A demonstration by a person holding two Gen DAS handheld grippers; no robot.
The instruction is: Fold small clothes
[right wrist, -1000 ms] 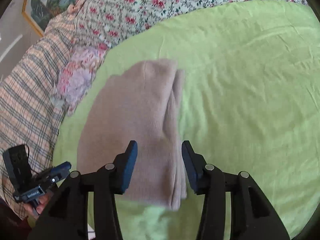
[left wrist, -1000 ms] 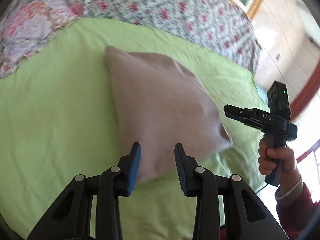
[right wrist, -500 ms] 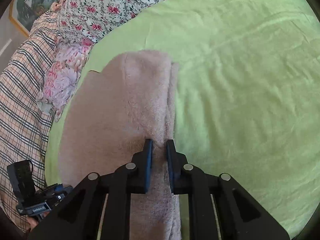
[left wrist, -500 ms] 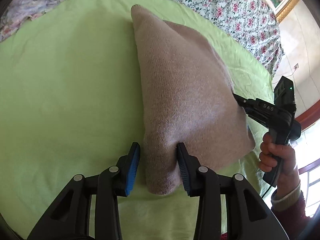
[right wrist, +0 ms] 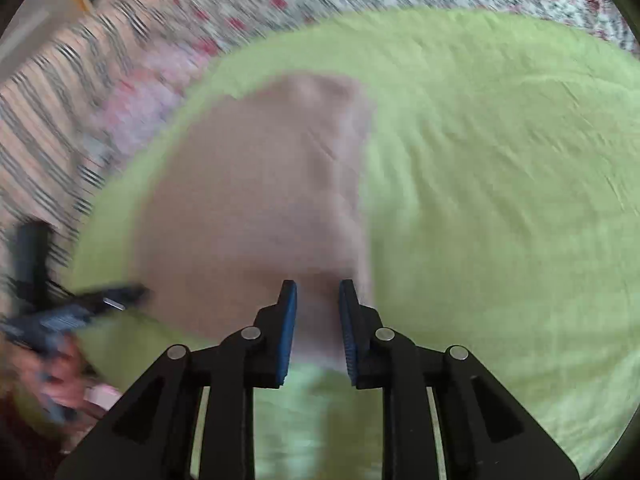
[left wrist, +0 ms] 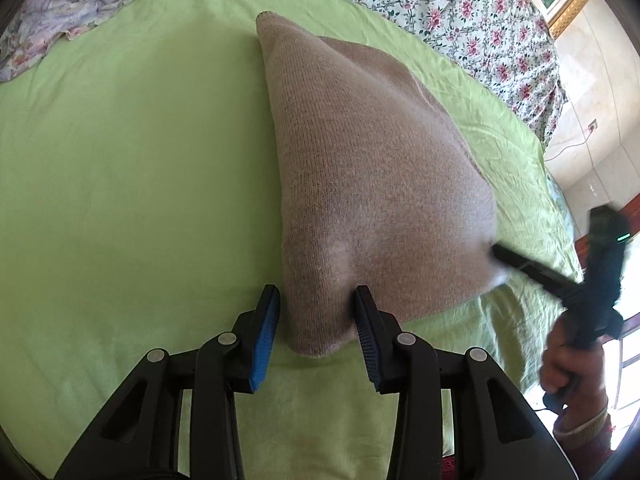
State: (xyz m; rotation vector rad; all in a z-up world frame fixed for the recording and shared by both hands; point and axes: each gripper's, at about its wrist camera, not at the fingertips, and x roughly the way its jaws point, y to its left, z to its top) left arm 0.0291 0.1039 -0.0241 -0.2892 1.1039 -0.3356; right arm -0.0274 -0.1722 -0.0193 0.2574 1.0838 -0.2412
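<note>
A folded beige knit garment (left wrist: 372,168) lies on the green sheet (left wrist: 132,168). My left gripper (left wrist: 316,300) is open, its blue-padded fingers on either side of the garment's near corner. My right gripper (right wrist: 318,292) is partly open, with the garment's (right wrist: 256,208) near edge between its fingers; this view is motion-blurred. The right gripper also shows in the left wrist view (left wrist: 500,254), its tip at the garment's right corner. The left gripper shows blurred at the left of the right wrist view (right wrist: 120,296).
A floral quilt (left wrist: 440,0) lies along the far edge of the bed, and a plaid blanket (right wrist: 52,92) lies to the left. The green sheet stretches wide to the right of the garment (right wrist: 500,200). A wall and a picture frame (left wrist: 568,12) stand beyond the bed.
My right gripper closed on the garment's edge half a second ago and has now opened partway while moving. My left gripper moved in around the near corner and stays open.
</note>
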